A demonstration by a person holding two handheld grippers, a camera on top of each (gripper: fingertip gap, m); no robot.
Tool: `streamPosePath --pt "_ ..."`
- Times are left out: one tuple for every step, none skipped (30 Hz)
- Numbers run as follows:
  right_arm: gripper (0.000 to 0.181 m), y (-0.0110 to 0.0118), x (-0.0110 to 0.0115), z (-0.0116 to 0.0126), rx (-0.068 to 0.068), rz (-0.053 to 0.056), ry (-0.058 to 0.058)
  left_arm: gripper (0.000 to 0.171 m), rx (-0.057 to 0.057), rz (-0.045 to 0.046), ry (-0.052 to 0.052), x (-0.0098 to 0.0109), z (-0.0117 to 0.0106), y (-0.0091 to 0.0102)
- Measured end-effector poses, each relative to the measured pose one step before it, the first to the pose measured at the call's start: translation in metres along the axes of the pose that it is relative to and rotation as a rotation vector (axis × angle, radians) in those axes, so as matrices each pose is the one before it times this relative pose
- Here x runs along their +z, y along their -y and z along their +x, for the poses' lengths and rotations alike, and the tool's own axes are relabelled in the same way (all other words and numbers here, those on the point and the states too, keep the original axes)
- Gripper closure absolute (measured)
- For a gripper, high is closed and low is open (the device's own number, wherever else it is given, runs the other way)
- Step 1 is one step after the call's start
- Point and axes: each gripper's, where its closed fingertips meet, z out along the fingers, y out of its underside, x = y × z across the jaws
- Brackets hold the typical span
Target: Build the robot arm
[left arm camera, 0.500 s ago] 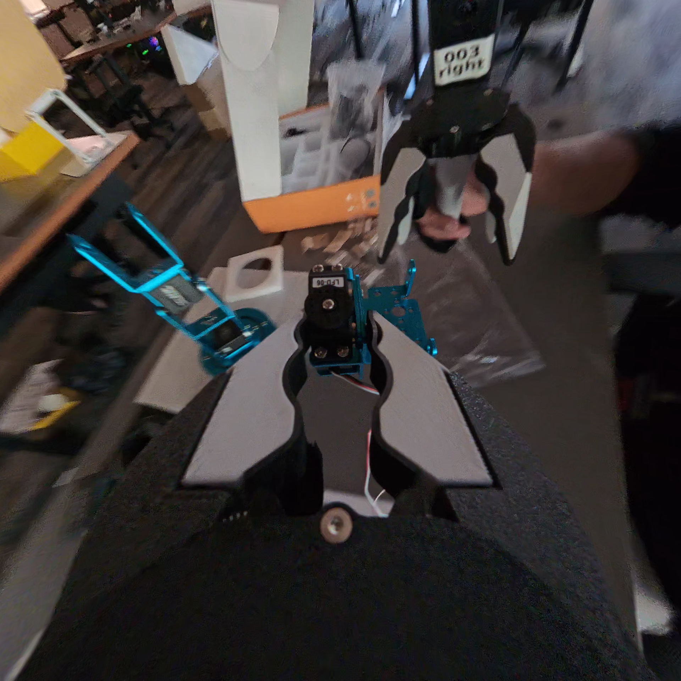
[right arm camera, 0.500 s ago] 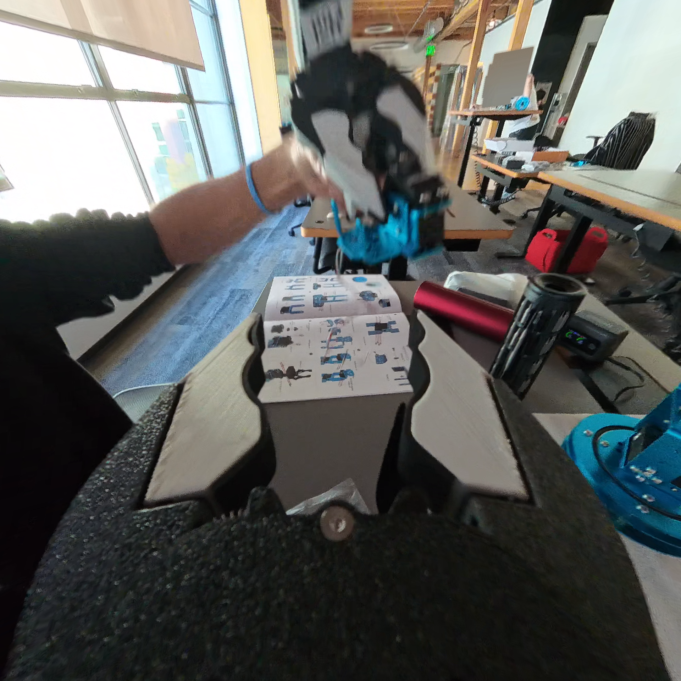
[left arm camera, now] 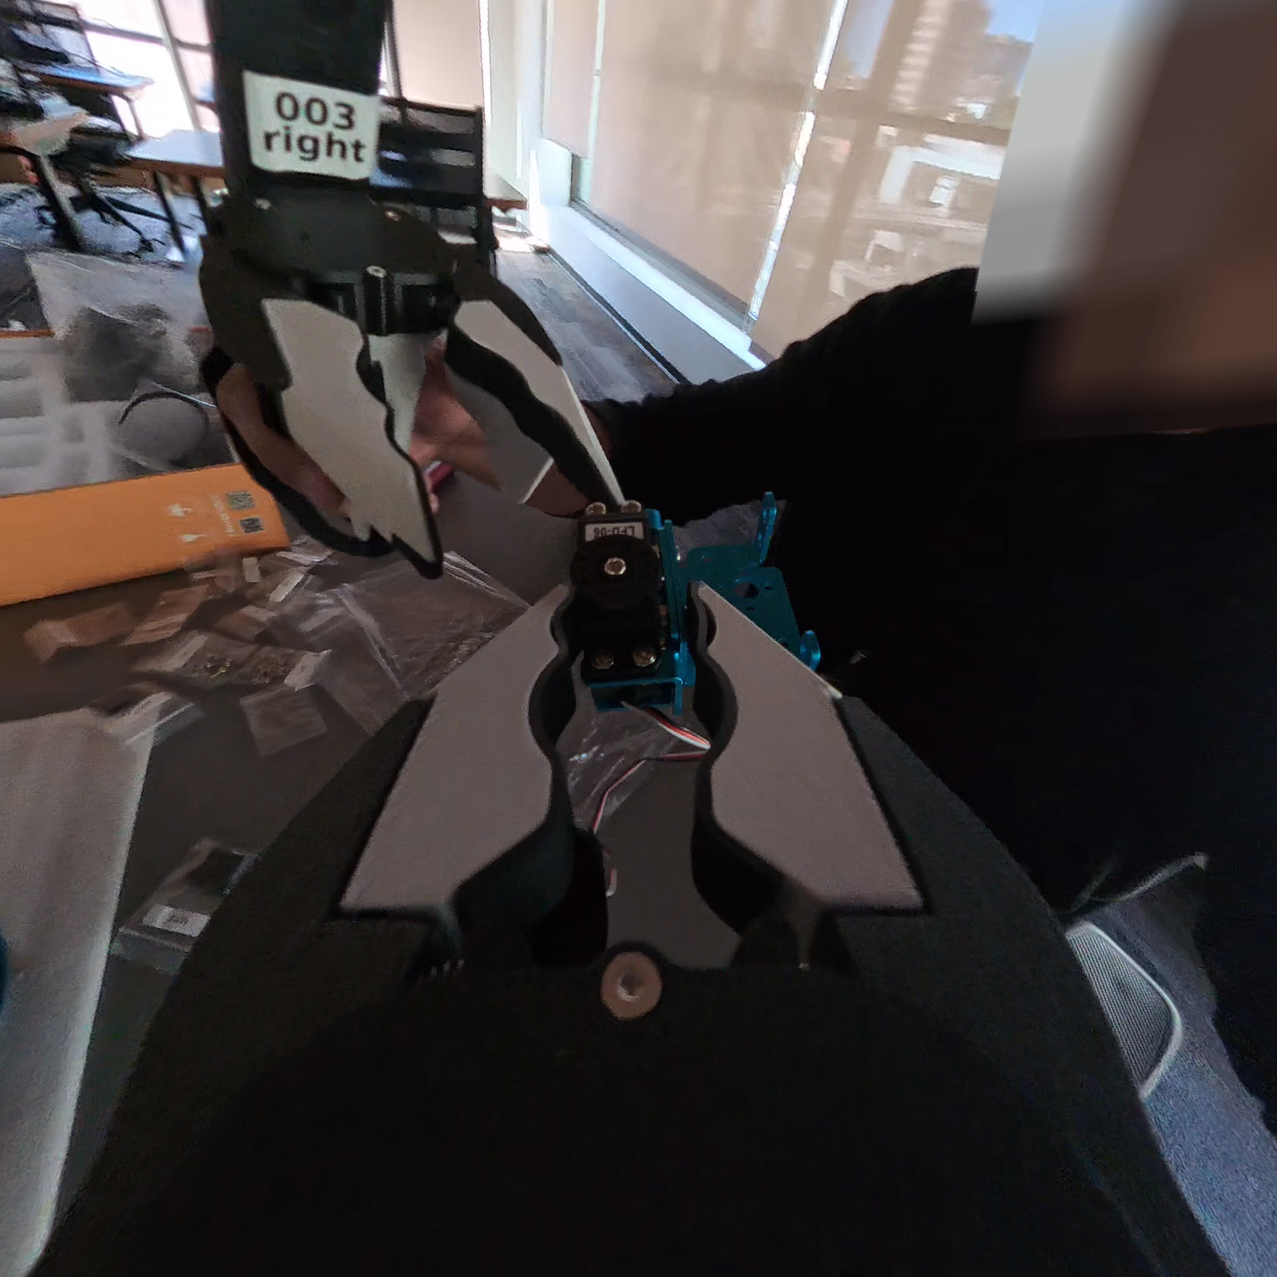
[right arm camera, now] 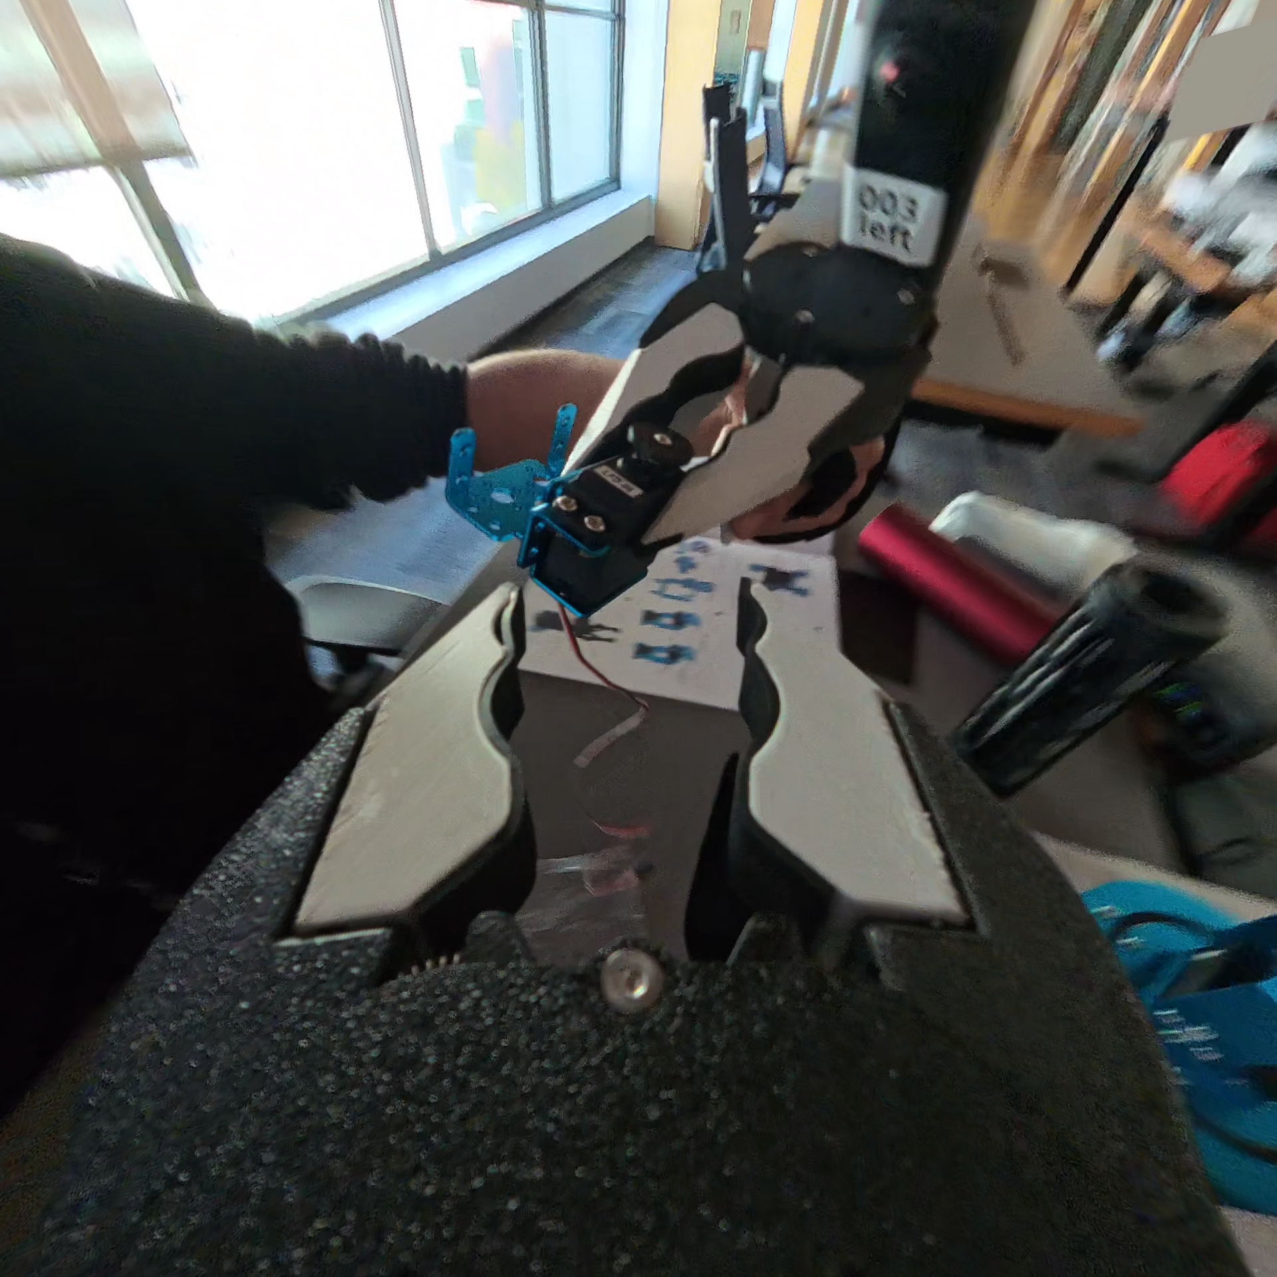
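Observation:
My left gripper point(left arm camera: 629, 601) is shut on a black servo point(left arm camera: 615, 615) fixed in a blue metal bracket point(left arm camera: 753, 587), and holds it up in the air. A thin red and white wire point(left arm camera: 642, 760) hangs from the servo. My right gripper point(left arm camera: 525, 532) is open, and one fingertip is almost at the servo's top. In the right wrist view my right gripper point(right arm camera: 625, 594) is open and empty just below the servo point(right arm camera: 594, 525) and bracket point(right arm camera: 490, 490), which the left gripper point(right arm camera: 608, 504) grips from the upper right.
An orange box point(left arm camera: 138, 525) and several clear plastic bags point(left arm camera: 276, 663) lie on the table. A printed booklet point(right arm camera: 691, 622), a red cylinder point(right arm camera: 953, 580), a black ribbed handle point(right arm camera: 1092, 677) and a blue robot base point(right arm camera: 1188, 981) are on the right. The person's black sleeve point(right arm camera: 207, 449) is close on the left.
The left gripper has swung with the servo toward the windows and the person. The right gripper has come much closer, still open, and the servo is now just above its fingertips.

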Motion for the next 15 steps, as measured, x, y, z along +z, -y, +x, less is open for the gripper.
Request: streamPosePath --pt "0.122 0.00119 0.00312 -0.00289 -0.0766 -0.0087 -0.0517 0.142 0.0171 -0.04155 0.01 -0.0005 -0.00116 -0.00271" --pt "0.127 0.00156 0.00229 0.00049 -0.02 -0.0105 -0.07 0.142 0.0252 -0.05124 0.036 -0.00277 -0.00421 -0.00318" --pt "0.126 0.00264 0.00257 -0.00178 -0.0093 0.0026 -0.0402 0.142 0.0221 -0.0544 0.0499 -0.00506 -0.00626 -0.00346" --pt "0.125 -0.00007 0.00303 -0.00259 0.0027 -0.0093 -0.0179 0.142 0.0225 -0.06207 0.0573 -0.00614 -0.0069 -0.00414" --pt "0.127 -0.0023 0.00375 -0.00003 0.0057 -0.0195 -0.0193 0.142 0.0246 -0.07209 0.031 -0.00634 -0.00228 -0.00553" --pt "0.123 -0.0037 0.00426 0.00445 0.0182 -0.0287 -0.0385 0.143 0.0075 -0.05864 -0.0155 -0.00602 0.00405 -0.00403" --pt "0.115 -0.00079 0.0045 0.00133 0.0312 -0.0109 -0.0109 0.143 -0.0121 -0.03365 -0.0485 -0.00584 0.00748 -0.00085" --pt "0.117 0.00352 0.00435 -0.00435 0.0498 0.0185 0.0317 0.142 -0.0084 -0.01939 -0.0544 -0.00464 0.00773 0.00049" --pt "0.126 0.00465 0.00491 -0.00326 0.061 0.0249 0.0328 0.143 0.0019 -0.02123 -0.0462 -0.00268 0.00718 -0.00079" --pt "0.129 0.00335 0.00554 -0.00045 0.0555 0.0143 0.0198 0.141 -0.0005 -0.03144 -0.0497 -0.00076 0.00765 -0.00232" --pt "0.129 0.00139 0.00553 -0.00016 0.0453 0.0023 0.0168 0.142 -0.0083 -0.0366 -0.0429 0.00107 0.00564 -0.0033" --pt "0.13 -0.00023 0.00506 0.00016 0.0415 -0.0041 0.0136 0.143 -0.0106 -0.03722 -0.0058 0.00261 -0.00129 -0.00451" --pt "0.131 -0.00152 0.00476 0.00073 0.0432 -0.0083 0.0088 0.141 -0.0123 -0.03451 0.0292 0.00299 -0.00679 -0.00408" --pt "0.13 -0.00202 0.00451 0.00009 0.0433 -0.007 0.0113 0.143 -0.0167 -0.03012 0.026 0.00313 -0.00656 -0.00407" --pt "0.132 -0.00356 0.00412 0.00274 0.0425 -0.011 -0.0062 0.143 -0.0167 -0.02477 0.004 0.00325 -0.00334 -0.0038"
